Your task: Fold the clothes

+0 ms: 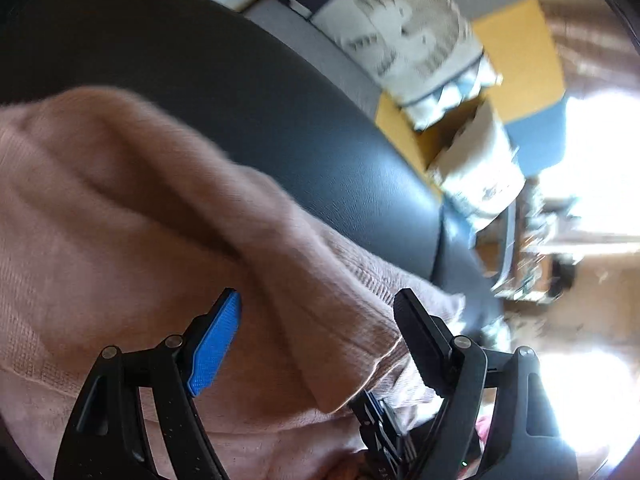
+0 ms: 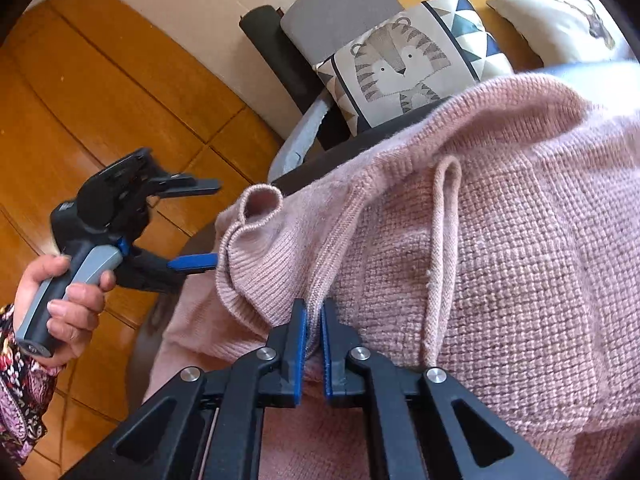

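Observation:
A pink knitted sweater [image 2: 500, 240] lies crumpled on a black leather seat [image 1: 280, 120]. My right gripper [image 2: 314, 312] is shut on a ribbed fold of the sweater at its near edge, and the fabric runs up from between the blue pads. My left gripper [image 1: 320, 312] stands open over a folded sleeve of the sweater [image 1: 160, 220]; the fabric passes between its fingers without the pads pressing on it. In the right wrist view the left gripper [image 2: 214, 222] sits just left of the open sleeve cuff [image 2: 260, 204], held by a person's hand [image 2: 68, 300].
A tiger-print cushion [image 2: 400, 68] and a pale cushion [image 2: 560, 24] lie behind the sweater. Wooden floor [image 2: 80, 100] spreads to the left of the seat. Blurred boxes and clutter [image 1: 480, 168] stand beyond the seat's edge in the left wrist view.

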`<state>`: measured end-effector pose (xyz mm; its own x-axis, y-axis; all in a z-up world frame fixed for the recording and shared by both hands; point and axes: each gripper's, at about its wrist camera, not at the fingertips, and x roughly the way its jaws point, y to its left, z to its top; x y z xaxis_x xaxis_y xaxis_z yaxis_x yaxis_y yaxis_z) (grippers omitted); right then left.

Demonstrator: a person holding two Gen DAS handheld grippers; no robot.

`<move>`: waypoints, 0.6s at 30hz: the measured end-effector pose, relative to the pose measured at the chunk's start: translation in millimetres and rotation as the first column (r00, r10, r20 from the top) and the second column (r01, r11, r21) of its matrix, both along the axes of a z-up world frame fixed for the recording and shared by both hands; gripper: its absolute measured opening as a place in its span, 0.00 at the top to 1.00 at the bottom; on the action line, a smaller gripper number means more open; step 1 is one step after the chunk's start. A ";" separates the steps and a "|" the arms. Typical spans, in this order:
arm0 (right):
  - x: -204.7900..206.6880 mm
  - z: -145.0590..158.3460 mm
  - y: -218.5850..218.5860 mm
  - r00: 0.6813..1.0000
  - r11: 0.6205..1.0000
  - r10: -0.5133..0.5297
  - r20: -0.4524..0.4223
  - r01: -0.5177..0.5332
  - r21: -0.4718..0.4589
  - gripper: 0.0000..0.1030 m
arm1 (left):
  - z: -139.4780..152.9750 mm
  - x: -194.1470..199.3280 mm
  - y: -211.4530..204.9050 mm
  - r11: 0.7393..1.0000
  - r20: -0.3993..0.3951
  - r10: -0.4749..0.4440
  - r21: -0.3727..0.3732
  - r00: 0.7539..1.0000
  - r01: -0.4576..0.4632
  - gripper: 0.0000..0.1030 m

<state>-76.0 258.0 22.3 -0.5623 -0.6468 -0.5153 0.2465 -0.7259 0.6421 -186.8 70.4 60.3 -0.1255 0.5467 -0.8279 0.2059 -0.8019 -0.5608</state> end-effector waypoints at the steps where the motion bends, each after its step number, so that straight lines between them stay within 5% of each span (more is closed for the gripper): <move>1: -0.8 1.3 0.8 1.000 1.000 0.000 -0.003 0.000 -0.001 0.97 | 0.8 -1.6 11.8 1.000 0.015 -0.023 -0.015 1.000 0.024 0.21; 5: -2.5 7.2 2.6 1.000 1.000 -0.002 -0.010 0.002 -0.006 0.97 | -0.9 -13.3 37.4 0.976 0.086 -0.091 -0.191 0.992 0.106 0.21; 11: 0.3 13.5 7.2 1.000 1.000 -0.005 -0.015 0.005 -0.005 0.97 | 3.8 0.7 20.4 0.981 0.081 -0.058 -0.182 0.995 0.072 0.21; 14: 2.7 12.3 6.3 1.000 1.000 -0.007 -0.015 0.007 -0.005 0.97 | 2.6 18.6 -14.3 0.970 0.058 -0.047 -0.235 0.997 0.060 0.22; 18: 1.7 12.3 4.6 1.000 1.000 -0.009 -0.015 0.009 -0.003 0.97 | -23.8 52.6 -59.8 0.996 0.078 0.026 -0.089 0.997 -0.019 0.22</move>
<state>-74.3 262.7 34.6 -0.5756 -0.6434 -0.5046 0.2495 -0.7259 0.6409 -134.2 10.6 36.5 -0.0693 0.4686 -0.8807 0.2654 -0.8423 -0.4691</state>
